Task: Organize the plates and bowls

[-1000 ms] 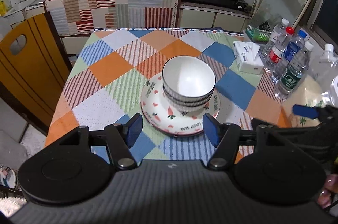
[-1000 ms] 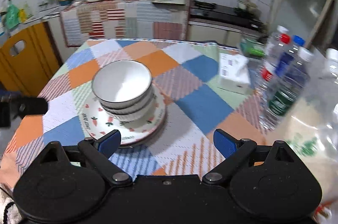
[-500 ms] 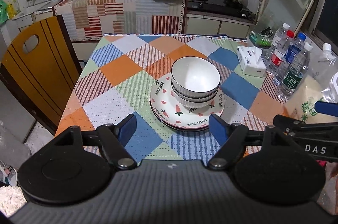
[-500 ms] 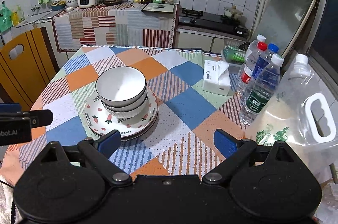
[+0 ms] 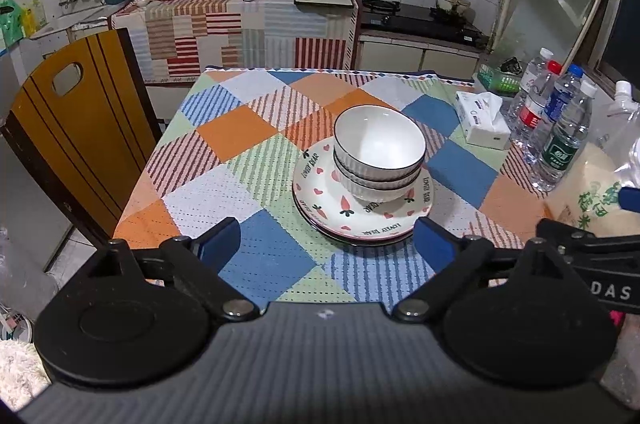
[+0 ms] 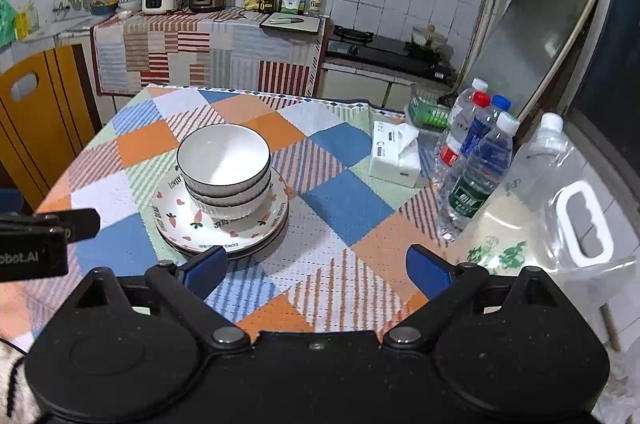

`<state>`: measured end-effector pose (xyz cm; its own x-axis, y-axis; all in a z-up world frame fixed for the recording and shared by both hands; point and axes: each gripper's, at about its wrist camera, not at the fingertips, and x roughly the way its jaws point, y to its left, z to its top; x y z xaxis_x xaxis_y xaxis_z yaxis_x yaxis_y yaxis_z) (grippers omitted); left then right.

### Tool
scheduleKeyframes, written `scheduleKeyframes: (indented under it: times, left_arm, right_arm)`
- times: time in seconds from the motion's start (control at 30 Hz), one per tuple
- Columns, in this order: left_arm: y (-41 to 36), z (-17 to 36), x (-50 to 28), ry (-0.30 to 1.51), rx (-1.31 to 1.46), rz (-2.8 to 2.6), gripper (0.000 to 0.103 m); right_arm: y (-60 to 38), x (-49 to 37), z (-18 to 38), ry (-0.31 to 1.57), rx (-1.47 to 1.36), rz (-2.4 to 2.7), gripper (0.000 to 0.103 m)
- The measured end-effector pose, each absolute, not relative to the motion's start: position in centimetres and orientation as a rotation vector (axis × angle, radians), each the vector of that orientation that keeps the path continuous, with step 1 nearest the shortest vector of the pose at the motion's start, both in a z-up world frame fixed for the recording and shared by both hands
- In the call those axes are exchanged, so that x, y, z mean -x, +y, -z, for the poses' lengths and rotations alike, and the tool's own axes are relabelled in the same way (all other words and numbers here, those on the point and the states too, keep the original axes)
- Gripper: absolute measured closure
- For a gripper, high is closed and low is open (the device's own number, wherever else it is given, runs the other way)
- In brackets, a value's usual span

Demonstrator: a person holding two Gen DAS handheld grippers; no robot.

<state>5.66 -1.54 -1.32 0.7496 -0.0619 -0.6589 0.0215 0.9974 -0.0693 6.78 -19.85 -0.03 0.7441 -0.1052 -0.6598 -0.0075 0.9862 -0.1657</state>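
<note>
Looking at the patchwork table [image 5: 240, 128], I see white ribbed bowls with dark rims [image 5: 379, 150] nested on round carrot-print plates [image 5: 320, 192] near the middle. My left gripper [image 5: 327, 244] and right gripper [image 6: 318, 270] are spread wide, holding nothing. I think the china is heavy, smooth and breakable, so I'd grab a bowl's rim.

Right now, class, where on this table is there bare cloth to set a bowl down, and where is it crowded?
Bare cloth lies left of the plates, toward the chair, and along the far edge behind the bowls. A smaller patch sits between the plates and the tissue pack. The right edge is crowded: water bottles and a large jug.
</note>
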Motion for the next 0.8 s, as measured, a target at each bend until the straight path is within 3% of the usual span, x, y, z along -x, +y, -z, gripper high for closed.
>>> scheduleKeyframes:
  times: [0.8]
  left_arm:
    - [-1.6,2.3,-5.0,0.74,0.026,0.049,0.004]
  right_arm:
    - [-20.0,-5.9,1.4,0.725,0.15,0.063,0.005]
